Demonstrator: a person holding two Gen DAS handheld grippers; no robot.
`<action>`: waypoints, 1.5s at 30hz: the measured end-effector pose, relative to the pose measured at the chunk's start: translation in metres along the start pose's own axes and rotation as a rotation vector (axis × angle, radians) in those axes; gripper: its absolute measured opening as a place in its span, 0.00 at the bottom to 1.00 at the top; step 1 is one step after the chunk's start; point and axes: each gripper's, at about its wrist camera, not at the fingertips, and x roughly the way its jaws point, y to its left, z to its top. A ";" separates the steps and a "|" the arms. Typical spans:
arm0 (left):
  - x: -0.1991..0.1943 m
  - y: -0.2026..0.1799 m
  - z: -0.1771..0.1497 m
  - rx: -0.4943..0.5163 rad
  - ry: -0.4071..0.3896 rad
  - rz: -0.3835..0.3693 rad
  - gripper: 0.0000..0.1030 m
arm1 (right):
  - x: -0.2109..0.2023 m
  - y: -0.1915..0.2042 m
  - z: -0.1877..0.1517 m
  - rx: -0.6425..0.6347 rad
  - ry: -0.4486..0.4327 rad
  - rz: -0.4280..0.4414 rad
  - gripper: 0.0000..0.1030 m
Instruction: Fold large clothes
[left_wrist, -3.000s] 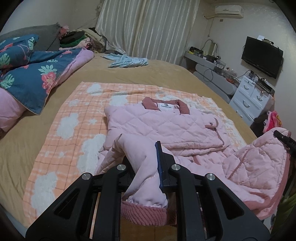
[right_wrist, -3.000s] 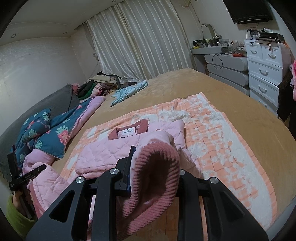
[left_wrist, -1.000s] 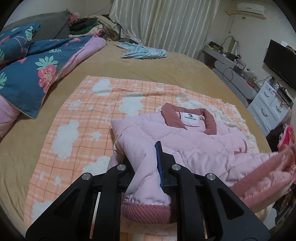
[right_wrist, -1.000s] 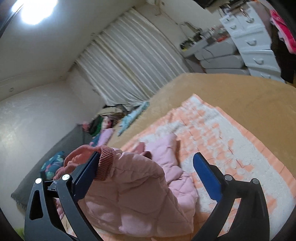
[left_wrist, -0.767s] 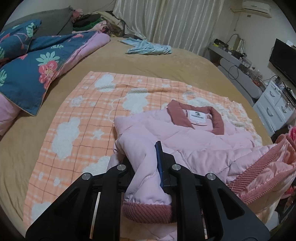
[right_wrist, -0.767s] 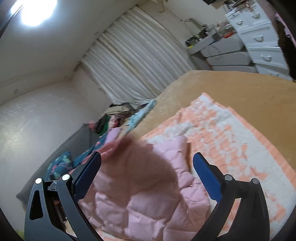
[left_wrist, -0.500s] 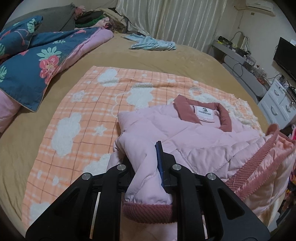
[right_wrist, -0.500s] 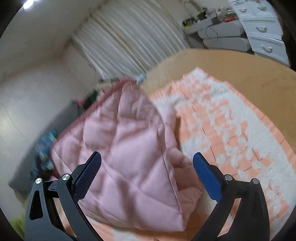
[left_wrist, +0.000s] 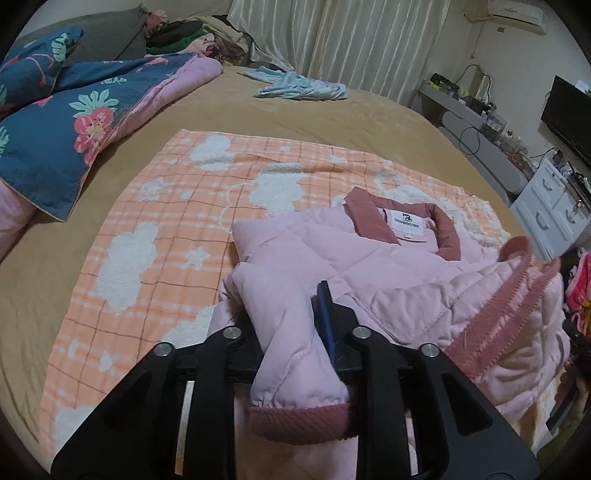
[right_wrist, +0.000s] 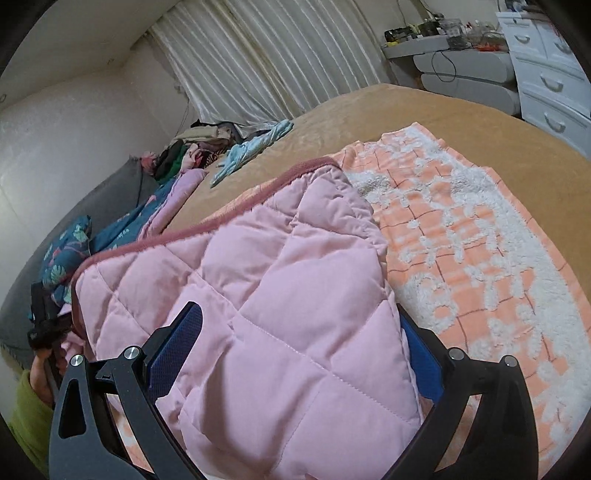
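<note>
A pink quilted jacket (left_wrist: 388, 266) with a dark pink collar lies on an orange cloud-pattern blanket (left_wrist: 166, 229) on the bed. My left gripper (left_wrist: 291, 321) is shut on the jacket's sleeve near its ribbed cuff (left_wrist: 299, 421). The jacket's right side is folded over towards the middle, ribbed hem (left_wrist: 509, 299) up. In the right wrist view that folded part of the jacket (right_wrist: 280, 314) lies between my right gripper's (right_wrist: 295, 332) wide-open jaws, loose, not pinched.
A blue floral quilt (left_wrist: 62, 122) lies at the left of the bed. A light blue garment (left_wrist: 303, 86) and a clothes pile (left_wrist: 184, 37) sit at the far end. White drawers (left_wrist: 550, 214) and a TV (left_wrist: 569, 114) stand to the right.
My right gripper opened and let go of the jacket's hem after carrying it over; the folded part has dropped onto the jacket. My left gripper kept its hold on the sleeve.
</note>
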 end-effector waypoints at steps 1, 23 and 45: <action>-0.002 0.000 0.000 -0.002 0.000 -0.007 0.23 | 0.000 0.000 0.001 0.006 -0.008 -0.001 0.94; -0.052 0.046 -0.033 -0.023 -0.113 0.005 0.91 | -0.003 0.006 -0.005 -0.156 0.035 -0.060 0.75; -0.003 0.011 0.004 0.086 -0.182 0.077 0.11 | 0.034 0.089 0.086 -0.364 -0.174 -0.229 0.21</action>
